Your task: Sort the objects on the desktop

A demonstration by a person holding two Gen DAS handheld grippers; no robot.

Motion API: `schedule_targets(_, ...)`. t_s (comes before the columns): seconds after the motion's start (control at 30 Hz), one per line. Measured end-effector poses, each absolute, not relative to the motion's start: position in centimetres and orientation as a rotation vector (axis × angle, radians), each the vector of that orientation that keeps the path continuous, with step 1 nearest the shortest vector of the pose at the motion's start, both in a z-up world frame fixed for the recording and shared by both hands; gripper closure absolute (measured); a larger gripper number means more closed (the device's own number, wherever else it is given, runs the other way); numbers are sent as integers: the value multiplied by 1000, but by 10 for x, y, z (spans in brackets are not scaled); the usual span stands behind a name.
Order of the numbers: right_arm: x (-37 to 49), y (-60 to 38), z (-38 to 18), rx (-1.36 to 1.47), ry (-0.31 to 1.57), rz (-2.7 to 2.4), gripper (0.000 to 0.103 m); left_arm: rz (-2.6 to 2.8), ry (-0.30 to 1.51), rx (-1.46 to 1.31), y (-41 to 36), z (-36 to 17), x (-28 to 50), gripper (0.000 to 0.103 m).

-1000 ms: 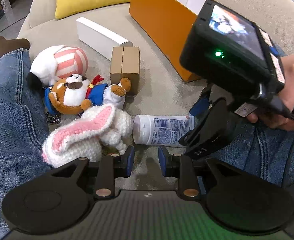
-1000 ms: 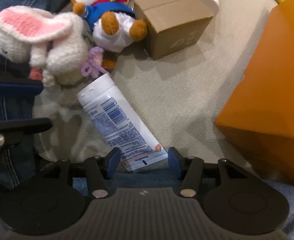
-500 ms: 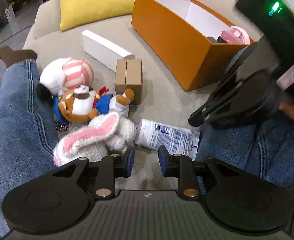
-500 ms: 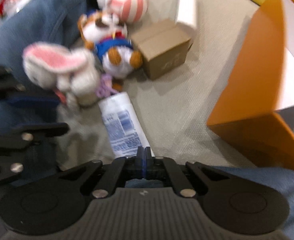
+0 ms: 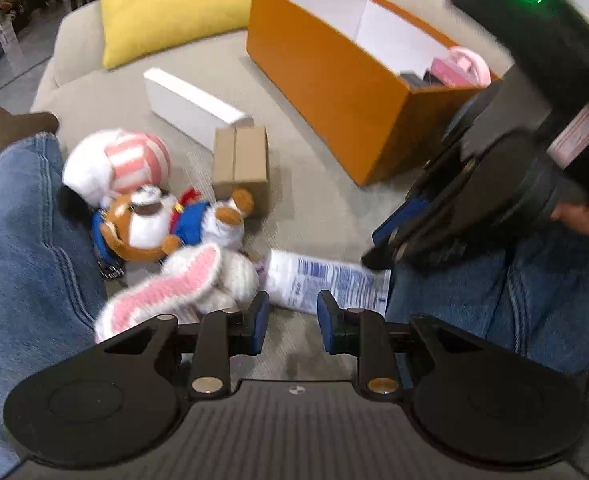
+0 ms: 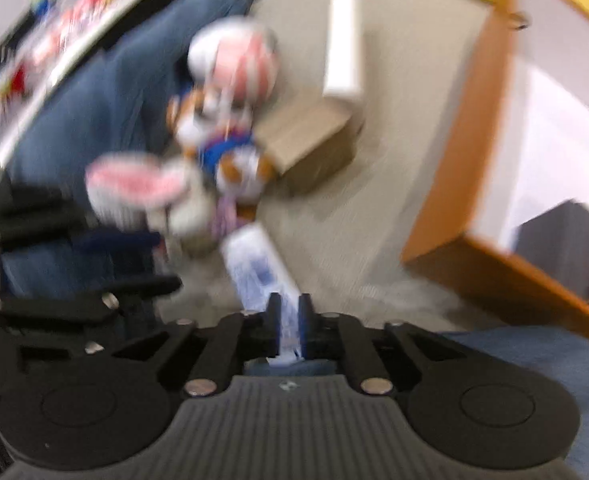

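Note:
A white lotion tube [image 5: 326, 278] with blue print lies on the beige sofa between the person's legs. My right gripper [image 6: 289, 318] is shut on its flat crimped end; the tube [image 6: 260, 270] stretches away from the jaws, blurred. In the left wrist view the right gripper [image 5: 378, 254] comes down from the right onto the tube's end. My left gripper [image 5: 290, 316] is open and empty, just in front of the tube and a white crochet bunny [image 5: 186, 284]. An orange box [image 5: 334, 76], open on top, stands at the back right.
A brown dog plush [image 5: 154, 226], a striped pink-and-white plush [image 5: 122, 162], a small cardboard box [image 5: 241, 168] and a long white box [image 5: 192, 110] lie on the sofa. A yellow cushion [image 5: 182, 0] is behind. Jeans-clad legs flank both sides. The orange box holds a pink item [image 5: 460, 66].
My right gripper went from open around the tube's end to shut on it and has risen and pulled back. The left gripper has drawn back a little, still open.

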State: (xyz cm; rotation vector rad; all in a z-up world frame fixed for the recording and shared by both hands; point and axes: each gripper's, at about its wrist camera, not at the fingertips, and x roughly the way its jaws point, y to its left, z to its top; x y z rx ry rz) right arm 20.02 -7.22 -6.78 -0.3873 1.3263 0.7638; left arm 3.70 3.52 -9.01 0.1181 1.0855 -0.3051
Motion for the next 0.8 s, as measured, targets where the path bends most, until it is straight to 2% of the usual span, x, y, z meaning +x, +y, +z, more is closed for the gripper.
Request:
schedule_targets(0.07,198,-61,-83,-441,1357,795,75,-302,1098,120,36,-96,36,74)
schedule_targets(0.1,195,-59,-86,-465,1369,801,67,-302,1102,122,36,-98,37,74)
schedule_targets(0.13,195,-55,-88,-483,1377,805,54,-301,1105,124,36,-99,37,74)
schedule_targets(0.2,195,-47,-94,-532,1386,815,45,-294,1109,123,38,-99,37,74)
schedule_targets(0.4,198,-31,-131,-698,1507,722,48,-288,1104,105,44,-96,39,74)
schedule_targets(0.6,193,-20,-142,-762,1515,688,45,-274,1099,61,52,-99,36,74)
schedule_targets(0.67,191,-22,-138,-760,1495,686,51,-270,1094,61,54,-98,34,74)
schedule_targets(0.7,191,-25,-135,-761,1477,665,66,-265,1091,64,55,-97,33,74)
schedule_targets(0.8,193,-33,-120,-679,1452,683,77,-257,1080,73,56,-93,32,74)
